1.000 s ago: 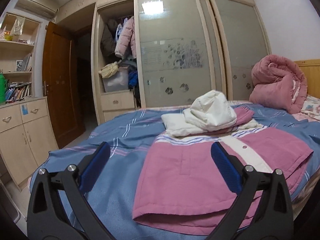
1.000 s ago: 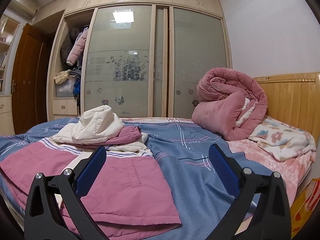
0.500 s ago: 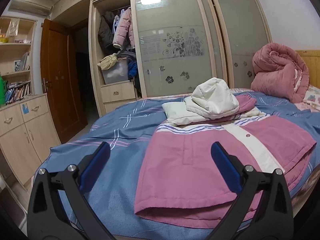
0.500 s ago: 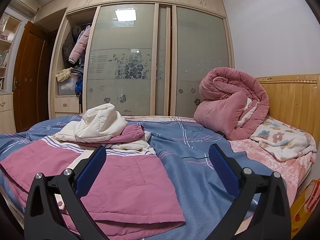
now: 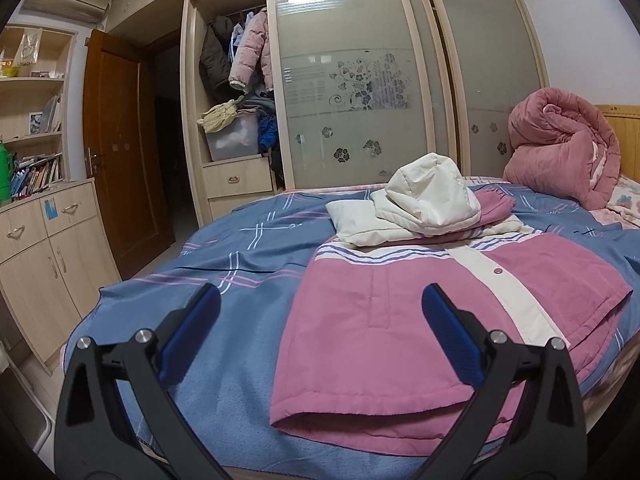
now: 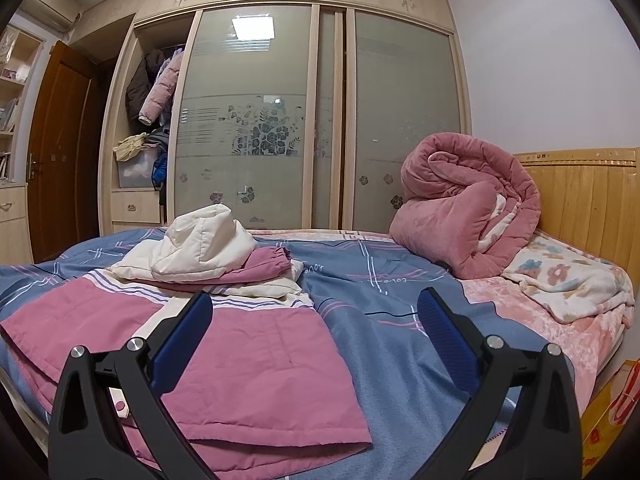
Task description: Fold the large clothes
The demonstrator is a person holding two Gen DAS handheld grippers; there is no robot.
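One pink padded jacket (image 5: pixel 420 320) lies spread flat on the blue plaid bedspread (image 5: pixel 224 276) of a bed, its cream button placket (image 5: pixel 504 284) running down the front and a striped cream band across the chest. The jacket's cream hood (image 5: pixel 432 196) is bunched up at the collar end, resting on a pink sleeve and cream lining toward the far side of the bed. From the right wrist view the same jacket (image 6: pixel 224 352) occupies the left half of the bedspread (image 6: pixel 392 300), its hem facing the camera at the near edge of the mattress.

Both tools hover above the near edge of the bed, apart from the fabric. The left hand-held gripper (image 5: pixel 320 320) has its blue-padded fingers spread wide and holds nothing, framing the jacket's left hem corner. The right hand-held gripper (image 6: pixel 316 328) is likewise spread wide and empty, framing the jacket's right edge and the bare bedspread beside it.

Farther off, a rolled pink quilt (image 6: pixel 464 208) sits against the wooden headboard (image 6: pixel 580 200), next to a floral blanket (image 6: pixel 568 280). Behind the bed stands a wardrobe with frosted sliding doors (image 5: pixel 352 80), one section open and showing hanging coats (image 5: pixel 248 52). A brown door (image 5: pixel 116 152) and a bookshelf cabinet (image 5: pixel 36 216) stand at left.
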